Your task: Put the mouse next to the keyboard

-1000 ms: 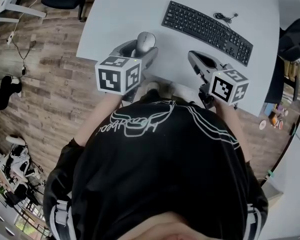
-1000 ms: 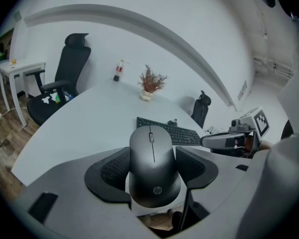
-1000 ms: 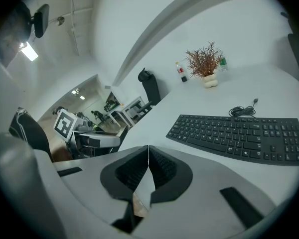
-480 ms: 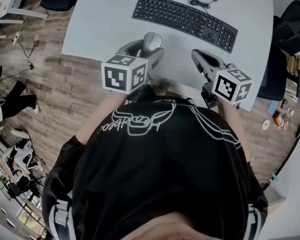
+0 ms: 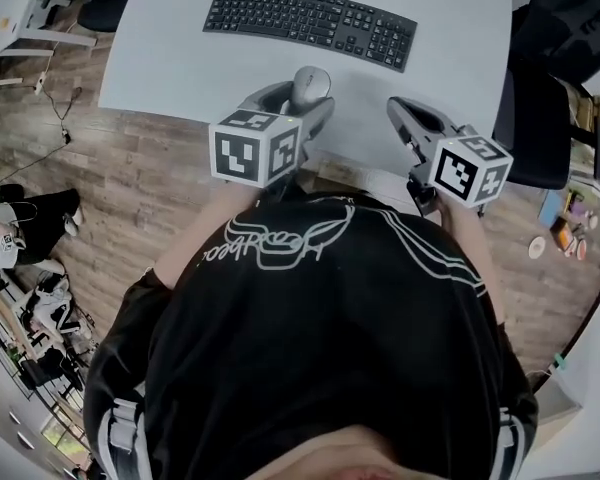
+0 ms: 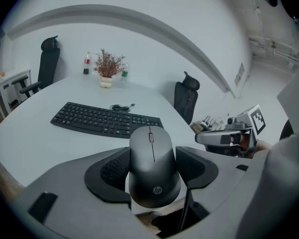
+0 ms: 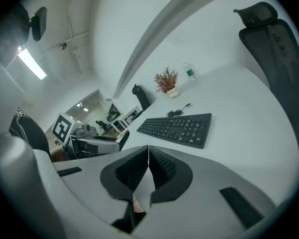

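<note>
A dark grey mouse [image 6: 153, 166] sits clamped between the two pads of my left gripper [image 6: 152, 169], held above the near edge of the white table [image 5: 180, 58]. In the head view the mouse [image 5: 309, 86] pokes out ahead of the left gripper [image 5: 298, 103]. The black wired keyboard [image 5: 310, 23] lies flat at the far side of the table, and also shows beyond the mouse as the keyboard [image 6: 105, 120] in the left gripper view. My right gripper [image 7: 147, 171] is shut with nothing in it, to the right of the left one [image 5: 405, 113].
A black office chair [image 5: 535, 108] stands at the table's right edge. A potted dried plant [image 6: 107, 68] and two bottles [image 6: 87, 63] stand at the table's far end, past the keyboard. Wood floor [image 5: 110, 188] lies left of the table.
The head view has shifted so the keyboard appears farther up and left in the picture. Both grippers keep the same pose, the mouse still in the left one.
</note>
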{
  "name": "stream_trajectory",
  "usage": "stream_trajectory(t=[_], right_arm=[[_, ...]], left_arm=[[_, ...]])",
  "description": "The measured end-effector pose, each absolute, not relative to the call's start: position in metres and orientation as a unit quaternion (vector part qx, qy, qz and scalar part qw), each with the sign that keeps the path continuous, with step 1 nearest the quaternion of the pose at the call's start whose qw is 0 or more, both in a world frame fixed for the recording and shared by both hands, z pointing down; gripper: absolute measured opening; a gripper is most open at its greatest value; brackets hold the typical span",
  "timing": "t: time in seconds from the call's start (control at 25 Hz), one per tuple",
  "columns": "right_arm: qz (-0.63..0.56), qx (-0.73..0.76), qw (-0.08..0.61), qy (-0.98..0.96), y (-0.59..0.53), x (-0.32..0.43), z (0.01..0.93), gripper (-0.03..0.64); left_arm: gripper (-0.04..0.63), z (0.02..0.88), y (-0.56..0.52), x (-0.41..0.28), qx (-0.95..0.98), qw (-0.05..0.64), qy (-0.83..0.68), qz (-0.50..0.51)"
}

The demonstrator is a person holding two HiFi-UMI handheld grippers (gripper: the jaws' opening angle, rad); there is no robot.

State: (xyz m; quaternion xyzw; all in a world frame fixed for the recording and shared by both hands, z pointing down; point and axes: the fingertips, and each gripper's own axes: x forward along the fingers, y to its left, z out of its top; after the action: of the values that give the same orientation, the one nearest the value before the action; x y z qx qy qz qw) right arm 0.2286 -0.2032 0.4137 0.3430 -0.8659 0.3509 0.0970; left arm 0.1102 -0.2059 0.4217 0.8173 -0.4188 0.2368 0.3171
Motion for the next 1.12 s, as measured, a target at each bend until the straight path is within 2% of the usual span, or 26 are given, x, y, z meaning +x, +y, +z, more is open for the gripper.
stream_trajectory(t=[0.48,0.8,1.12], right_arm=[[0.345,0.361,0.078,-0.863,-0.14,0.371,0.418,0.009],[0.344,0.373,0.063,-0.859,-0.107,0.422,0.414,0.009],[0.343,0.382,0.055,-0.857,-0.096,0.446,0.408,0.009]], left_arm=[[0.296,0.411,-0.17,0.244,0.825,0.303,-0.422,0.222],[0.296,0.403,-0.156,0.298,0.828,0.289,-0.42,0.232],[0.296,0.41,-0.163,0.318,0.824,0.279,-0.424,0.253]])
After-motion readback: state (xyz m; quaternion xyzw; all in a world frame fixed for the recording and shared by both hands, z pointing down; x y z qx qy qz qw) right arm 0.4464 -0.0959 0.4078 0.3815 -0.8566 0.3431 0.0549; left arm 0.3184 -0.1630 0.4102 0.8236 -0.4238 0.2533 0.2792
